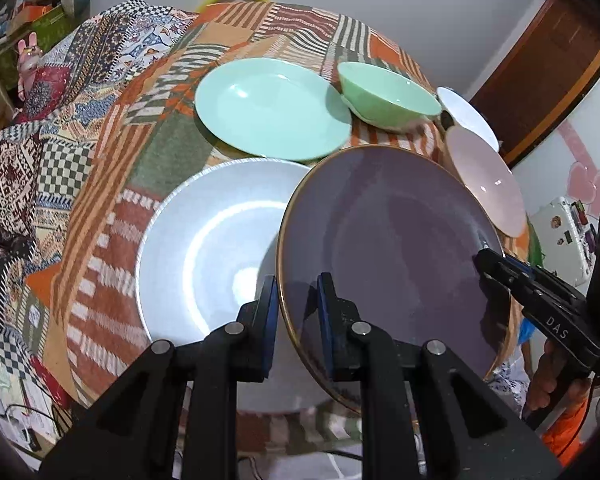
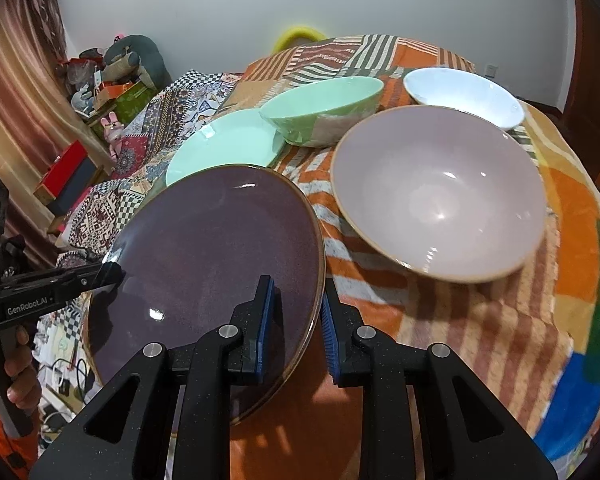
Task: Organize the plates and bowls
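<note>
A purple plate (image 1: 388, 248) with a gold rim is held tilted above the table between both grippers; it also shows in the right wrist view (image 2: 204, 248). My left gripper (image 1: 298, 292) is shut on its left rim. My right gripper (image 2: 296, 300) is shut on its right rim and shows in the left wrist view (image 1: 488, 264). A white plate (image 1: 212, 240) lies under the purple plate's left side. A mint plate (image 1: 272, 108), a green bowl (image 1: 388, 94), a pink bowl (image 2: 440, 192) and a white bowl (image 2: 464, 96) sit farther back.
The table wears a patchwork cloth (image 2: 480, 320) of orange, green and striped patches. Cluttered shelves and boxes (image 2: 92, 92) stand beyond the table's left edge. A brown door (image 1: 540, 80) is at the far right.
</note>
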